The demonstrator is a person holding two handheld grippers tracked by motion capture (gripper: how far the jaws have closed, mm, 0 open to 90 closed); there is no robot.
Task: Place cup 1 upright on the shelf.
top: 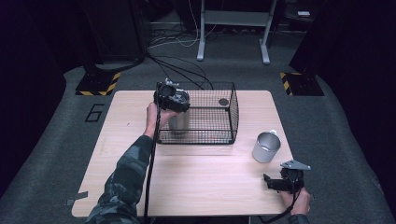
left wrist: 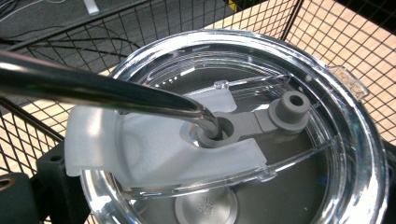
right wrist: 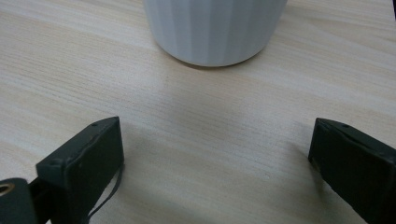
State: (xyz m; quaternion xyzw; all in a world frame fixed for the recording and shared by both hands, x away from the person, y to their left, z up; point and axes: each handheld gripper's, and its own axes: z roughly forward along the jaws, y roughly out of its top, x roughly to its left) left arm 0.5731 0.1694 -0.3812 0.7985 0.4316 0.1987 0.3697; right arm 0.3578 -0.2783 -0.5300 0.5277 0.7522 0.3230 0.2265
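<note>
Where the table (top: 196, 182) spreads pale and wooden under the high view, a black wire basket (top: 212, 135) is seen standing on its far half, open at the top. Inside the basket's left end a steel tumbler (top: 179, 122) is set upright, and the left gripper (top: 172, 97) is held directly above it by a hand in a camouflage sleeve (top: 128, 179). In the left gripper view the tumbler's clear lid (left wrist: 327, 93) is shown close up, with a metal straw (left wrist: 93, 91) passed through a grey grommet at its centre; whether the left jaws are open or closed cannot be told. A small dark disc (top: 223, 101) is seen near the basket's far right corner. A metal cup (top: 266, 147) is placed on the table to the right of the basket, apart from it. Near the right front corner the right gripper (top: 267, 179) is held low, its jaws spread wide and gripping nothing, pointed at the cup's base (right wrist: 215, 30)
</note>
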